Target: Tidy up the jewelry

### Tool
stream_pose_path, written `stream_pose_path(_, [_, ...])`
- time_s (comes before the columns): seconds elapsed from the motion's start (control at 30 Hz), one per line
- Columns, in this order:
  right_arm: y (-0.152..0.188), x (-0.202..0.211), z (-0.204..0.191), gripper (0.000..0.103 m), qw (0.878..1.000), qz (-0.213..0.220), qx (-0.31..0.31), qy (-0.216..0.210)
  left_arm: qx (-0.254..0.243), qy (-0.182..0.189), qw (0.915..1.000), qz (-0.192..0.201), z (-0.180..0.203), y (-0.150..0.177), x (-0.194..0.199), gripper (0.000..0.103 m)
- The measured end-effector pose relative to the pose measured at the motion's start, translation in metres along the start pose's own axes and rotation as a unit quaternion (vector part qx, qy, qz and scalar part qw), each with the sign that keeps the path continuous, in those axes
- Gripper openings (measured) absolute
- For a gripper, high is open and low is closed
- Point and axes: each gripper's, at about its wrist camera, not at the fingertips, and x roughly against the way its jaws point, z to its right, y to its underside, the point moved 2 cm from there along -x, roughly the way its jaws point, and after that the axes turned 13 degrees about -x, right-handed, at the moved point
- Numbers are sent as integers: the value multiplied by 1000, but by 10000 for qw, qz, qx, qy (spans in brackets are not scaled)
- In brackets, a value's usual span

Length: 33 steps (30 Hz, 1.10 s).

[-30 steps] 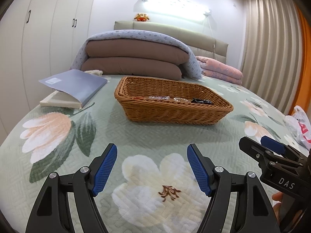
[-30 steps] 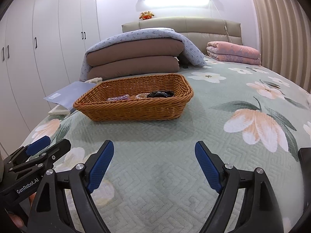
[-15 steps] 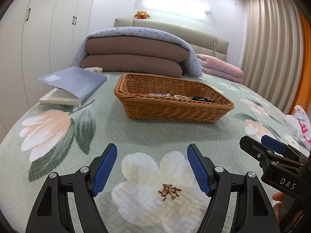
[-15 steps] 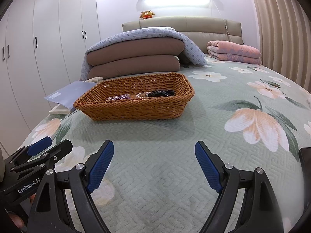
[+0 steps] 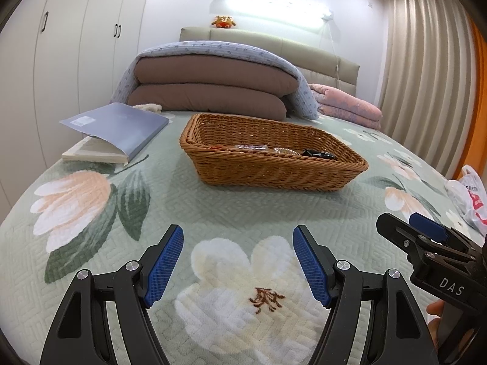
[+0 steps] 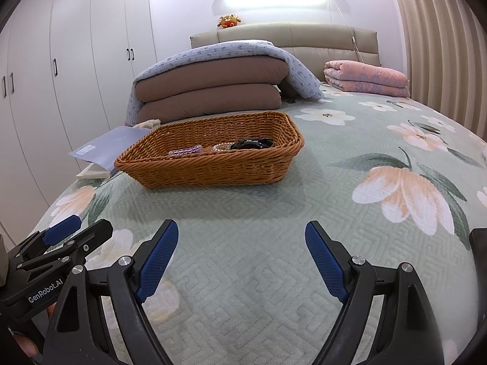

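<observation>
A brown wicker basket (image 5: 274, 167) stands on the flowered bed cover, ahead of both grippers; it also shows in the right wrist view (image 6: 213, 170). Inside lie a purple bead bracelet (image 6: 185, 151), a pale bracelet (image 6: 219, 147) and a black piece (image 6: 252, 144); in the left wrist view the black piece (image 5: 316, 153) lies at the right end. My left gripper (image 5: 238, 263) is open and empty, low over the cover. My right gripper (image 6: 242, 258) is open and empty, beside it to the right.
A grey folder on a book (image 5: 115, 130) lies left of the basket. Folded brown and blue quilts (image 5: 213, 88) and pink blankets (image 6: 365, 79) sit at the headboard. A plastic bag (image 5: 468, 200) lies at the right edge. White wardrobes line the left wall.
Both views have tilted slightly so the basket sits a little lower in frame. Both grippers stay open and empty.
</observation>
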Motion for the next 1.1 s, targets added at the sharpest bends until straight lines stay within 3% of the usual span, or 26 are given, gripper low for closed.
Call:
stream_pose_path(0.33, [-1,-1,0,87,10000,-15,-4,3,-241,-139,9996,64,9,-1,4,76])
stream_pose_path(1.1, [1,-1,0,87,10000,-39,-7,1,-216,-244,9993,160,9,-2,9,76])
